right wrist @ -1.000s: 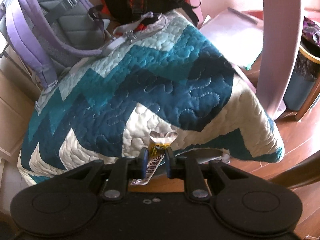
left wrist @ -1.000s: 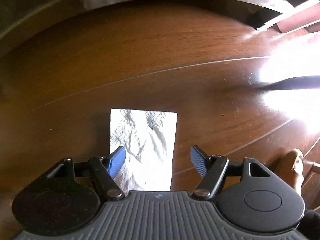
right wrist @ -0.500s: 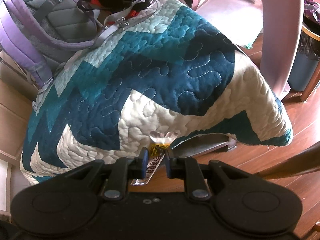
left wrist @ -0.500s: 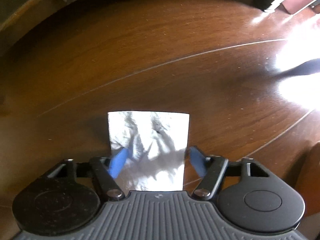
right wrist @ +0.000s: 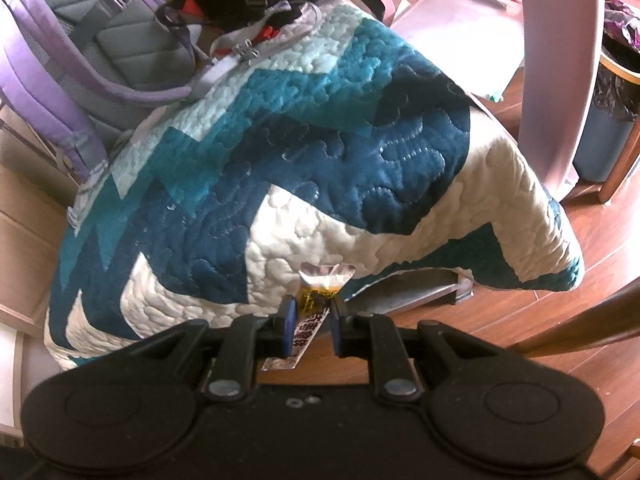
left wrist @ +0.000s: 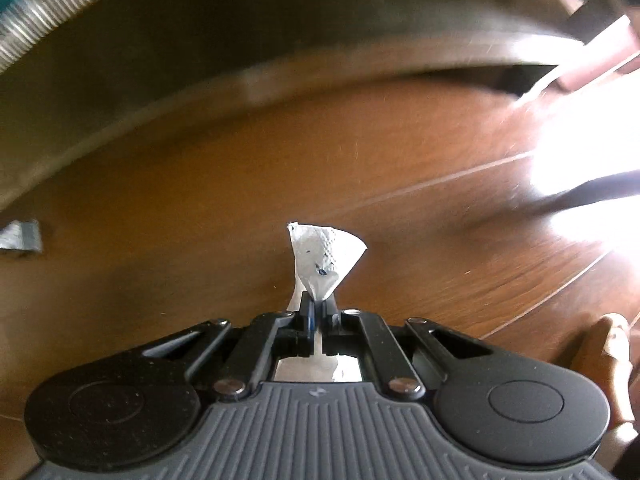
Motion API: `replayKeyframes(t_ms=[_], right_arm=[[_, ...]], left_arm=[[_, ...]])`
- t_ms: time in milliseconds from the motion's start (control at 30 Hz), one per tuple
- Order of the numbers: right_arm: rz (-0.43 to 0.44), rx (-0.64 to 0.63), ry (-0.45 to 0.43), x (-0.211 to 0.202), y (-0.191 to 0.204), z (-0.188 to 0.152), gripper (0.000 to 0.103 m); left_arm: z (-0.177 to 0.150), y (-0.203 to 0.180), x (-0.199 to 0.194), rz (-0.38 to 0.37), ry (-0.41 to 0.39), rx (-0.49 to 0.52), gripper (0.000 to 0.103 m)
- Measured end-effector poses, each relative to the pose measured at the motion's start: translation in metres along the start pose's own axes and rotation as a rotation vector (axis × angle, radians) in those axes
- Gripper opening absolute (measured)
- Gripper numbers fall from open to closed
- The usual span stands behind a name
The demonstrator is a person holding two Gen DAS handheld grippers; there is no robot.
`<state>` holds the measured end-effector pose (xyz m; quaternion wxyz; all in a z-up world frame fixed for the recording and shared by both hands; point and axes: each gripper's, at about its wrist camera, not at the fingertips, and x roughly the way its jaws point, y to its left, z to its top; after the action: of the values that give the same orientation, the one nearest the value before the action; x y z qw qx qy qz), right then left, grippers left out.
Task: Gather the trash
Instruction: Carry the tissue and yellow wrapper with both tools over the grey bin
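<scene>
In the left wrist view my left gripper (left wrist: 318,308) is shut on a white paper napkin (left wrist: 326,254). The napkin is pinched into a crumpled fan that sticks up past the fingertips, lifted off the brown wooden floor (left wrist: 400,184). In the right wrist view my right gripper (right wrist: 312,314) is shut on a small clear and yellow snack wrapper (right wrist: 316,300) with dark print. The wrapper hangs between the jaws and pokes out in front of a quilt.
A blue, teal and white quilted blanket (right wrist: 320,160) drapes over furniture ahead of the right gripper. A grey and purple backpack (right wrist: 100,52) lies behind it. A lined trash bin (right wrist: 608,120) stands at the far right. A dark curved edge (left wrist: 240,80) crosses above the floor.
My left gripper has closed on the napkin, crumpled it and lifted it off the floor. My right gripper keeps its hold on the wrapper and has shifted slightly.
</scene>
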<state>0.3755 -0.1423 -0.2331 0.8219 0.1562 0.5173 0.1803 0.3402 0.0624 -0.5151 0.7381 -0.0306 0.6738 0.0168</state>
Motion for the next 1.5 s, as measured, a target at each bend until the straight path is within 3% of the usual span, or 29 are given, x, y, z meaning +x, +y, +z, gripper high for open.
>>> replayKeyframes(t_ms=[267,467,633,800,967,1233,1500], right_arm=[[0.038,-0.052,-0.093,-0.042,0.019,-0.003,0.017],[0.076,-0.075,-0.14,-0.091,0.036,-0.015,0.017],[0.08,-0.129,-0.207,-0.157,0.05,-0.025,0.016],[0.042,-0.213,-0.314,-0.239,0.059,-0.027,0.016],[-0.006,-0.238,-0.399,-0.32,0.049,-0.028,0.016],[-0.114,-0.238,-0.57,-0.442,0.017,-0.031,0.016],[-0.263,-0.166,-0.724,-0.53,-0.032,-0.016,0.016]], left_arm=[[-0.013,-0.014,-0.137,-0.082,-0.146,0.013,0.002],[-0.023,0.006,-0.253,-0.118,-0.289,-0.022,0.002],[-0.036,0.004,-0.329,-0.13,-0.378,-0.017,0.002],[-0.041,-0.017,-0.4,-0.172,-0.488,0.057,0.002],[-0.048,-0.066,-0.478,-0.203,-0.597,0.169,0.003],[-0.054,-0.178,-0.58,-0.299,-0.756,0.35,0.003],[-0.052,-0.295,-0.672,-0.37,-0.921,0.543,0.003]])
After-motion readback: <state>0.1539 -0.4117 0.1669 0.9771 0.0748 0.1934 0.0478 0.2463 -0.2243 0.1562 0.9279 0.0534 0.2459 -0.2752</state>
